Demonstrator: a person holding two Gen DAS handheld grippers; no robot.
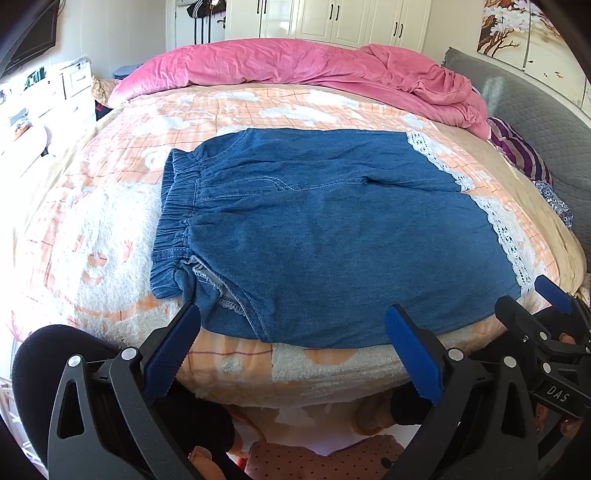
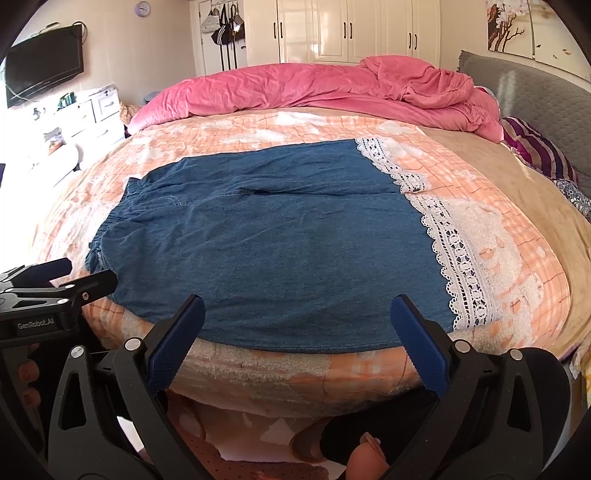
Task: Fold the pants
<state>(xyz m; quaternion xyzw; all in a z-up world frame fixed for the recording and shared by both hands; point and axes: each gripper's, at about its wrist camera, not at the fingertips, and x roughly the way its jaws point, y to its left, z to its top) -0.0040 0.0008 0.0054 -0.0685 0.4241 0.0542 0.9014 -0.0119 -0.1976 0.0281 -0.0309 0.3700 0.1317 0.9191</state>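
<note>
1. Left wrist view showed one pair of denim pants [image 1: 325, 236] spread flat across the centre of the frame on the bed [image 1: 92, 236], both legs side by side, apparently no fold made yet.
2. One left hand-held gripper [image 1: 291, 354] and one right hand-held gripper [image 2: 297, 343] hovered at lower frame, each with jaws spread wide, gripping nothing.

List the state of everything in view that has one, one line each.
Denim pants: spread flat on the bed, unfolded, ungripped.
Lace hems: lying flat at the right end.
Elastic waistband: gathered, at the left end.
Left gripper: open, empty, at the near edge.
Right gripper: open, empty, at the near edge.
Pink duvet: crumpled along the far side.
Wardrobe doors: closed.
</note>
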